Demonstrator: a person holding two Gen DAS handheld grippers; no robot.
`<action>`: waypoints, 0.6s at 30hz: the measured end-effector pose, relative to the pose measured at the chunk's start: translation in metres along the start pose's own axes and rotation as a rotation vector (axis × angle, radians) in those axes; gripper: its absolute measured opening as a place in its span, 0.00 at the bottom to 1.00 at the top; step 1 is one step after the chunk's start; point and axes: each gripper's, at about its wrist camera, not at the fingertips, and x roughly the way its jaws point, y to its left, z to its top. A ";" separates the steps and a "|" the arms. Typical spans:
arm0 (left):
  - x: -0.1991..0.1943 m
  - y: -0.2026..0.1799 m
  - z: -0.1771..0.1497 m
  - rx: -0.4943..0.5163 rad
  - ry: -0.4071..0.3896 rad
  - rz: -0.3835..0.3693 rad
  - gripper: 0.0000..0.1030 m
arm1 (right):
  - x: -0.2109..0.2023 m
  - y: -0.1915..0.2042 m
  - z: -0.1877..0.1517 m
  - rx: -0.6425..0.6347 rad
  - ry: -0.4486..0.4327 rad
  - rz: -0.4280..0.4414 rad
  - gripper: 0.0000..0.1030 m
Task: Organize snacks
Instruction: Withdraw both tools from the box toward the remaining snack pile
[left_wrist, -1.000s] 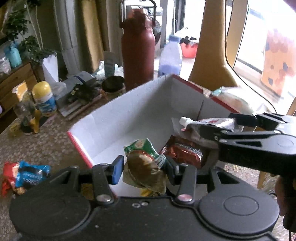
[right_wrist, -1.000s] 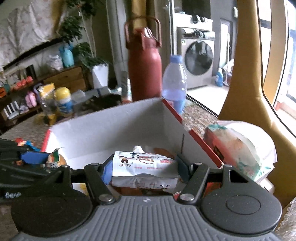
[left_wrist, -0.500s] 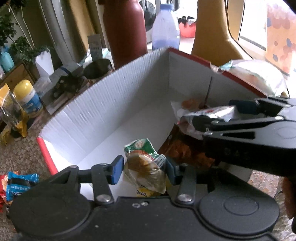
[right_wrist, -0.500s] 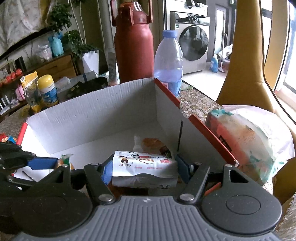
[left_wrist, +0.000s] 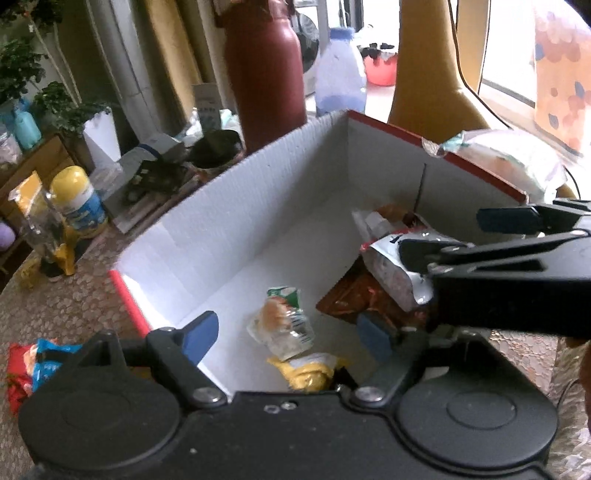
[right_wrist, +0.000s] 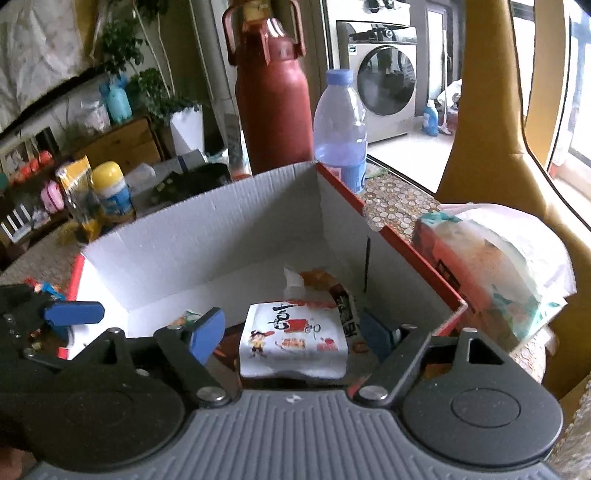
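Patterned cloth covers the table (left_wrist: 62, 306), crowded at the back with a yellow-capped jar (left_wrist: 77, 203), a tall red flask (left_wrist: 266, 74) and a water bottle (right_wrist: 341, 125). At the far left, outside the box, red and blue snack packets (left_wrist: 33, 365) lie on the cloth. Next comes the white cardboard box (left_wrist: 229, 206) with its red rim, both tools poised over it.

Over the near-left part of the box, the left gripper (left_wrist: 291, 332) has its jaws opening, and the green-topped clear snack packet (left_wrist: 282, 321) sits loose between them, clear of both blue pads, just above a yellow wrapper (left_wrist: 310, 371). Further right, the right gripper (right_wrist: 293, 332) is likewise opening; the white pouch (right_wrist: 293, 339) rests between its fingers without either pad pressing it, on top of the red-brown packets (left_wrist: 351, 299) piled in the box's right end.

It looks like the drop-off step, two snacks let go into the box together. Next, I'd guess, both tools should lift clear and go for the packets waiting at the left.
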 end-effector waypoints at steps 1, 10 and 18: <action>-0.005 0.002 -0.001 -0.011 -0.006 -0.001 0.80 | -0.005 0.000 0.000 0.003 -0.003 0.000 0.78; -0.060 0.021 -0.014 -0.071 -0.069 -0.016 0.83 | -0.057 0.012 -0.007 -0.005 -0.041 0.028 0.79; -0.120 0.035 -0.034 -0.089 -0.145 -0.025 0.84 | -0.113 0.040 -0.014 -0.047 -0.101 0.076 0.83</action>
